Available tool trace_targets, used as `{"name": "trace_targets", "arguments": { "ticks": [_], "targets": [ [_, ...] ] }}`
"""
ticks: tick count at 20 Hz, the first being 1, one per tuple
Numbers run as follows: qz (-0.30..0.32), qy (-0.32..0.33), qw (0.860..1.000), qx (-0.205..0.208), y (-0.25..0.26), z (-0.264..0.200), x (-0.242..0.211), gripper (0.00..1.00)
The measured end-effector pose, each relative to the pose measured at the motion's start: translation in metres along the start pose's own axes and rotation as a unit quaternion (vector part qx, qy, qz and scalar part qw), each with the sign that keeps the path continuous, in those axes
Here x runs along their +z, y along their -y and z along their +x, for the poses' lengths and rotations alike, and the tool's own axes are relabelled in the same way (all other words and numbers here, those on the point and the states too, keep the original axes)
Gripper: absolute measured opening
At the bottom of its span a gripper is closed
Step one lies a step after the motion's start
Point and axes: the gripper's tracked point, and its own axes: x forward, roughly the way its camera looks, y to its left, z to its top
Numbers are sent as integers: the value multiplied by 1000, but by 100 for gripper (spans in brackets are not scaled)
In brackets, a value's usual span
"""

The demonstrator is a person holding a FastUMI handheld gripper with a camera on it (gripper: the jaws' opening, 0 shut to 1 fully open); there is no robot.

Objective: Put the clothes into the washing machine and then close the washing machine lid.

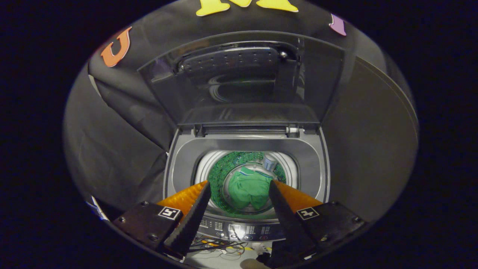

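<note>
The gripper (239,186) is released, its 2 fingers spread wide with nothing between them, hovering above the front of the washing machine (179,157). The green clothes (248,190) already sit at the bottom of the drum, beyond the fingertips. So what's left looks like the lid (242,78), which stands upright at the back. It's a stiff, smooth, probably slick panel that should swing easily on its hinge, so I'd hook or push its top edge rather than pinch it.

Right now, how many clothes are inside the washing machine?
1: a green garment lies at the bottom of the drum, beyond the open hand-held gripper. More could be hidden under it.
</note>
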Motion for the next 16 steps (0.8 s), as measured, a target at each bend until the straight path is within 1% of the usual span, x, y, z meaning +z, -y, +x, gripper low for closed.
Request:
{"name": "trace_targets", "arguments": {
  "ticks": [5, 9, 16],
  "targets": [
    [-32, 48, 998, -12, 4, -22, 28, 98],
    [-49, 88, 995, -11, 2, -38, 54, 98],
    [-77, 181, 980, -19, -7, -77, 112, 98]
  ]
}}
